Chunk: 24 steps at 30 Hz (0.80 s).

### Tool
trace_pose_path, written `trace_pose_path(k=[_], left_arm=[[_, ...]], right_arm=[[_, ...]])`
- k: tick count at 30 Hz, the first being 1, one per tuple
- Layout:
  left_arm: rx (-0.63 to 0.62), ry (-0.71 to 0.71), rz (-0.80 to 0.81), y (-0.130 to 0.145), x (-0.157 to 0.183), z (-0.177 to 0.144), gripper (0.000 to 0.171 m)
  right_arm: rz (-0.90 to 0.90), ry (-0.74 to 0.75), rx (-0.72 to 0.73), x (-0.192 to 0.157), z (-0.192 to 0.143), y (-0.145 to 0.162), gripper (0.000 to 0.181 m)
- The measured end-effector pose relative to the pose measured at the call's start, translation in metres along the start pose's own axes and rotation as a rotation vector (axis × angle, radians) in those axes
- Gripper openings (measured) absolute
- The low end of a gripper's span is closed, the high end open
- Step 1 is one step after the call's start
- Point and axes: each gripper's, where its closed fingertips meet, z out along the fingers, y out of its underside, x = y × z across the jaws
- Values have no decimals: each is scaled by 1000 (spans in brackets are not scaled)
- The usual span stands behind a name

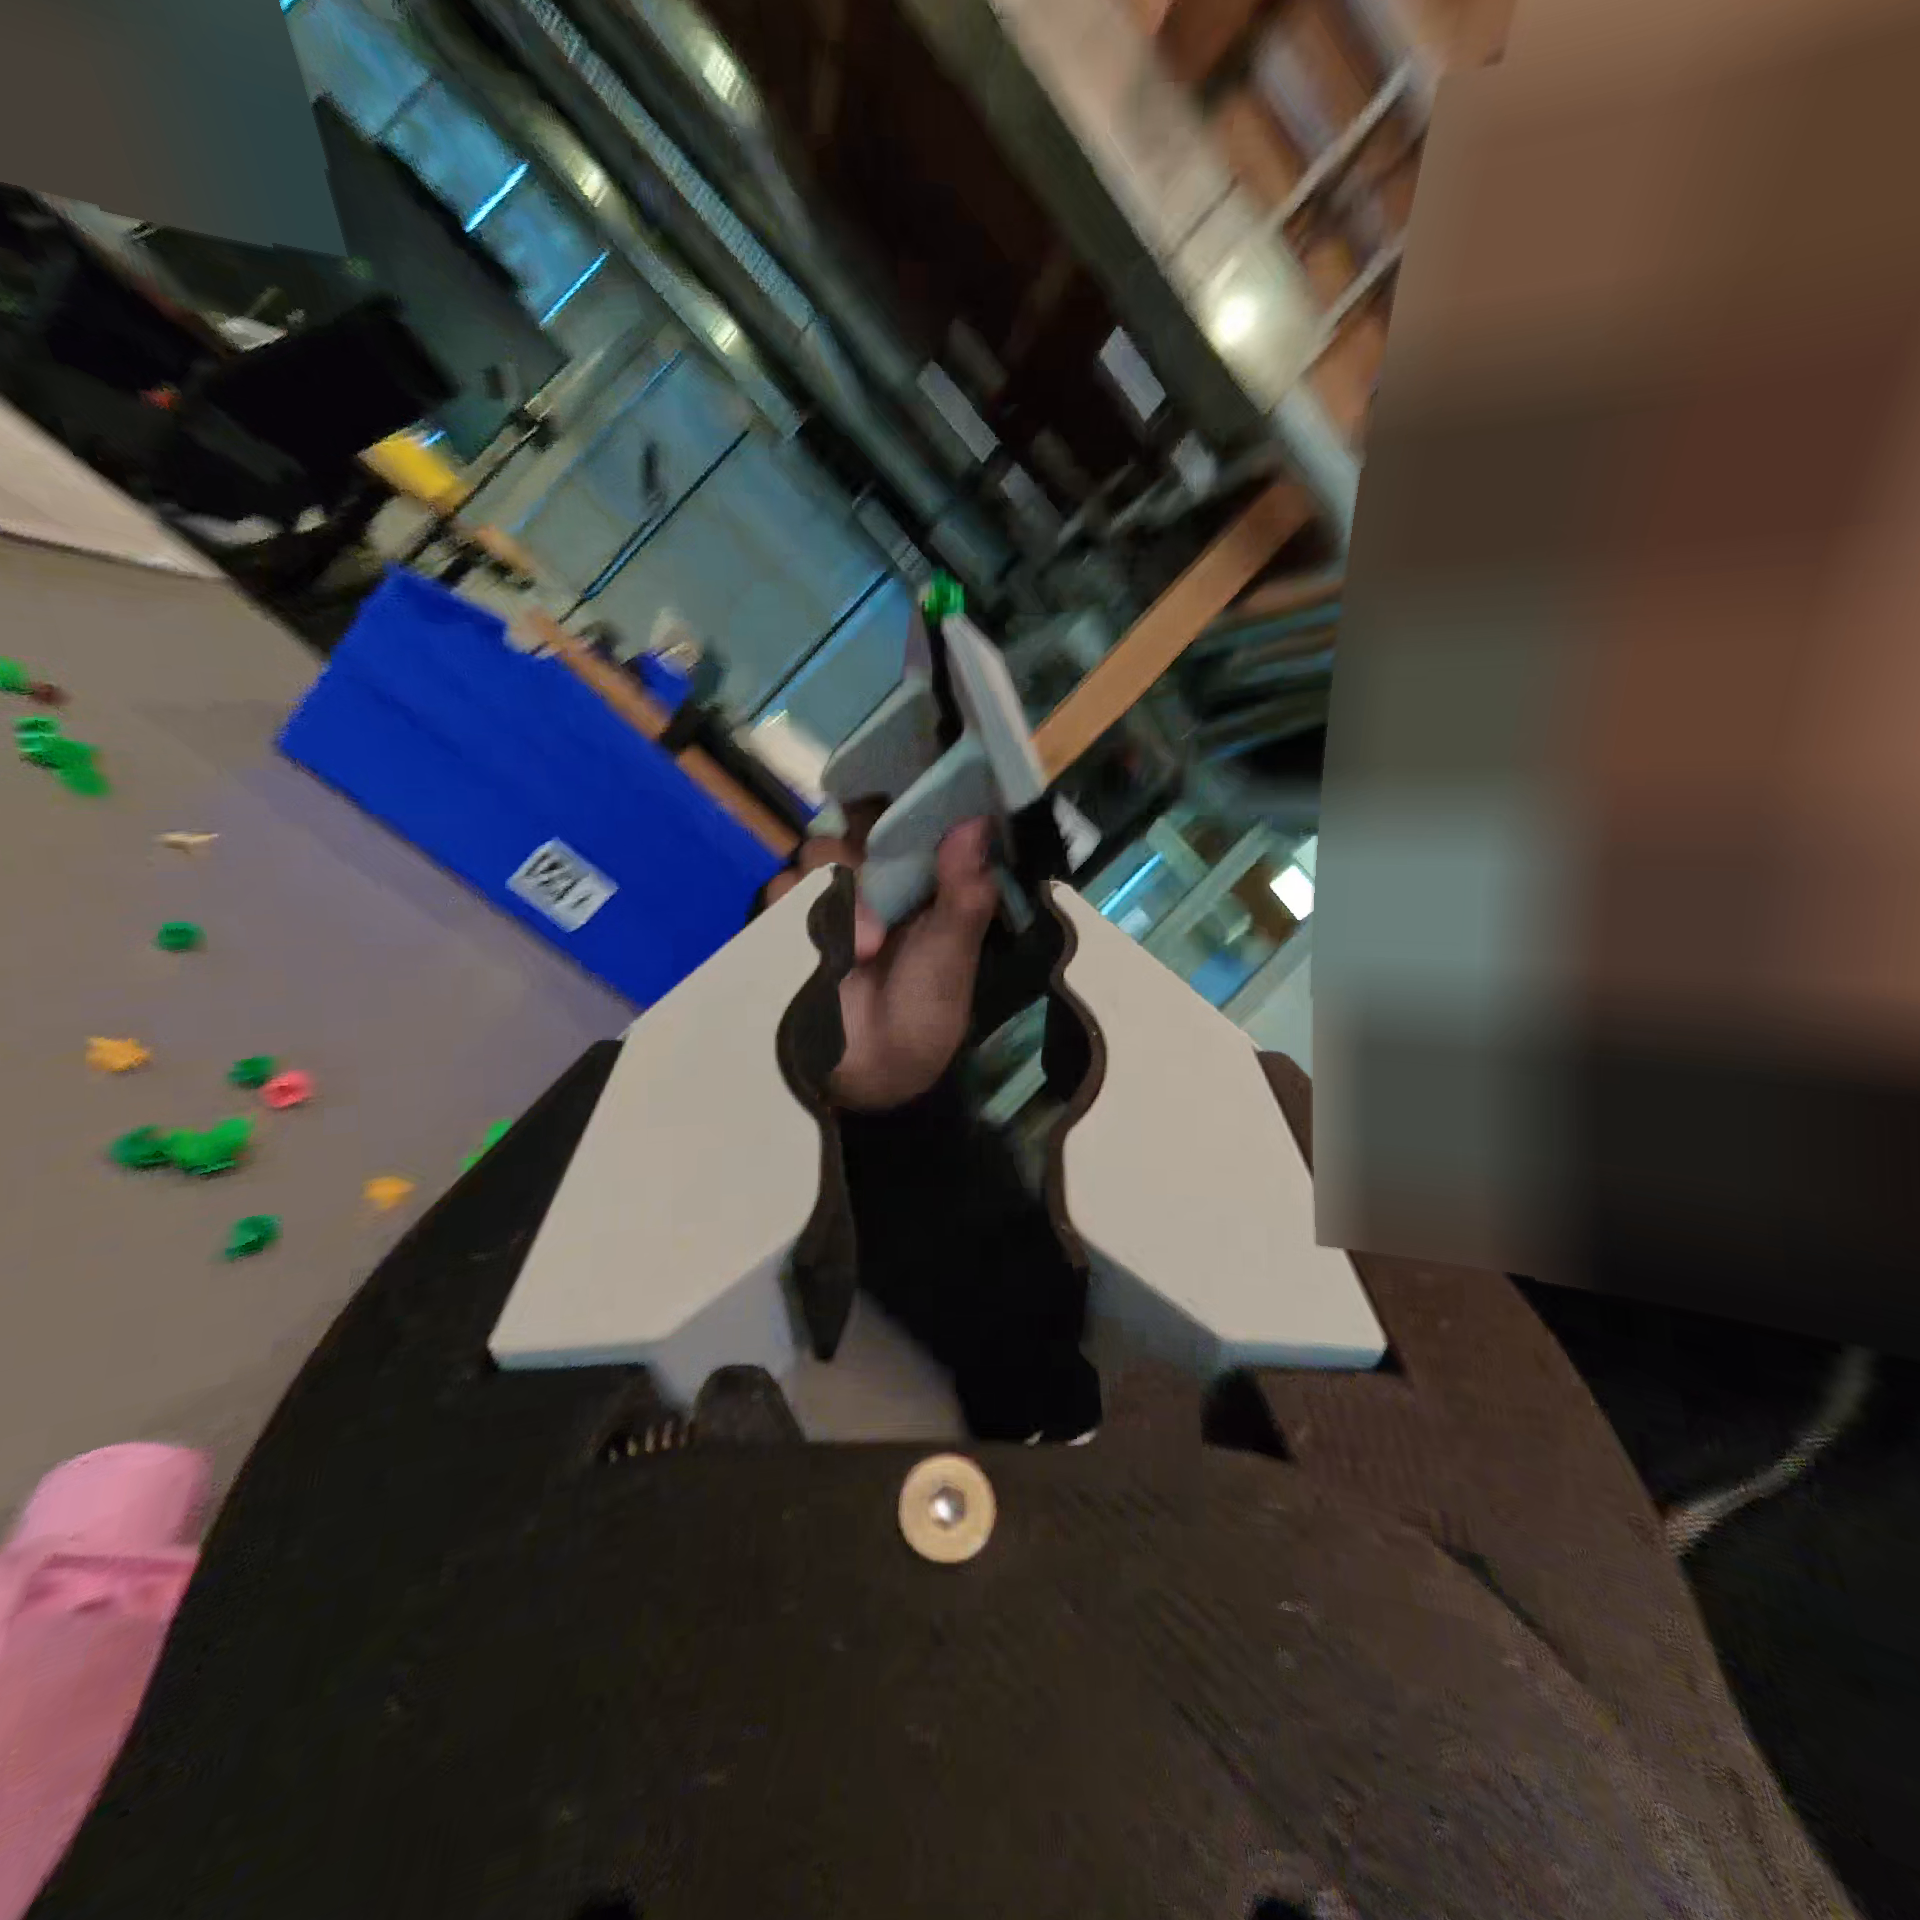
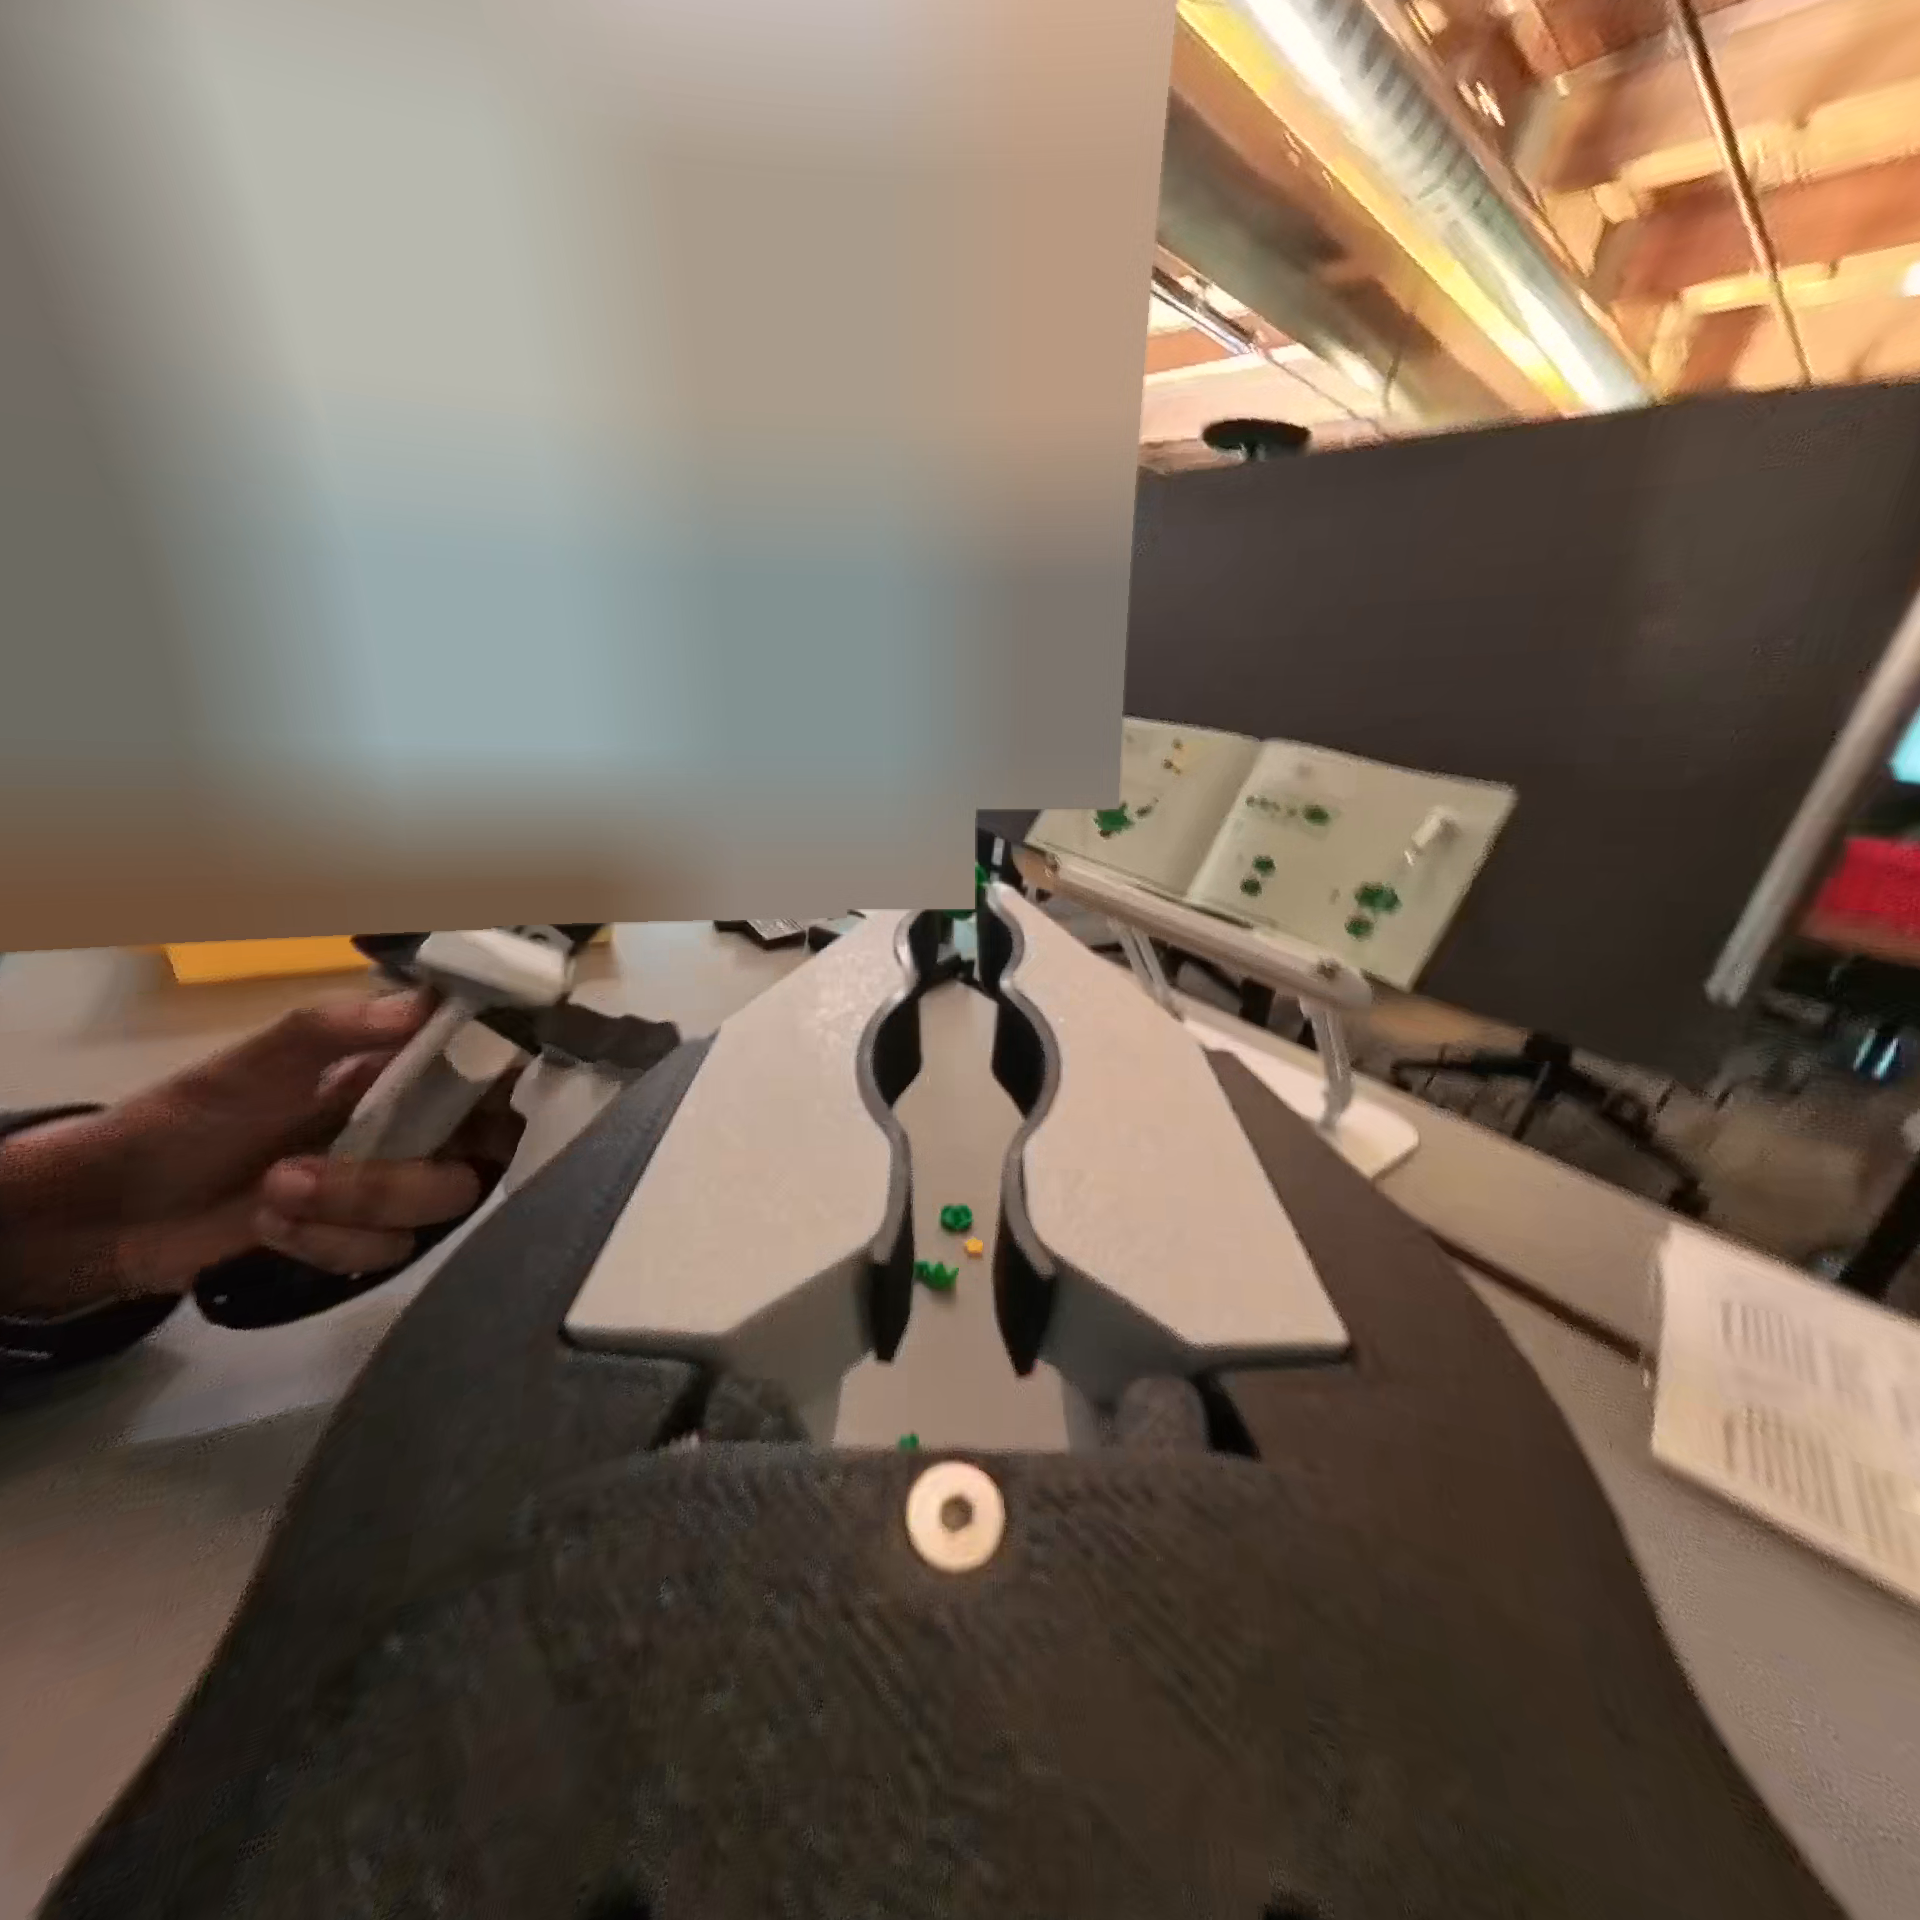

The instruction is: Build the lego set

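Your left gripper (image 1: 948, 894) and right gripper (image 2: 954, 914) share pale grey fingers with wavy black pads, black textured bodies, one round washered screw each; your sleeve (image 1: 966, 1247) is black.

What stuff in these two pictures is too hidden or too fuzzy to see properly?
- Right wrist view: a blur patch covers the upper left; whatever lies behind it is hidden.
- Left wrist view: a blur patch covers the right side.
- Left wrist view: the loose lego pieces on the table are motion-smeared; their shapes are unclear.
- Left wrist view: the right tool holds a green piece, too small to identify.
- Right wrist view: the instruction booklet pages are too small to follow.
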Motion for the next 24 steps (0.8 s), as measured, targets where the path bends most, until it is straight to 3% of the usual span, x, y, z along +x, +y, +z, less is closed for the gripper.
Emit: trace_pose_path(k=[3,7,10,11,12,15,18,20,22,24], left_arm=[[-227,-188,71,27,-28,8,32],[-528,-309,-105,73,-61,12,32],[-642,-356,-167,95,-74,17,25],[-683,-374,-152,101,-76,18,15],[-727,-402,-117,106,-79,19,3],[-786,-512,39,104,-91,23,2],[-862,-637,235,98,-106,18,29],[-932,-690,421,92,-113,12,29],[-1013,-671,590,92,-114,12,36],[-1095,-612,718,96,-113,14,53]], right_arm=[[120,39,-39,21,-17,15,5],[266,45,-66,22,-37,40,5],[315,43,-75,15,-47,48,5],[309,51,-76,14,-50,48,5],[295,57,-78,13,-52,48,4],[255,60,-81,10,-55,45,4],[272,34,-72,5,-54,42,5],[285,28,-60,5,-56,40,5],[301,26,-54,6,-59,38,5],[323,16,-40,6,-60,36,5]])
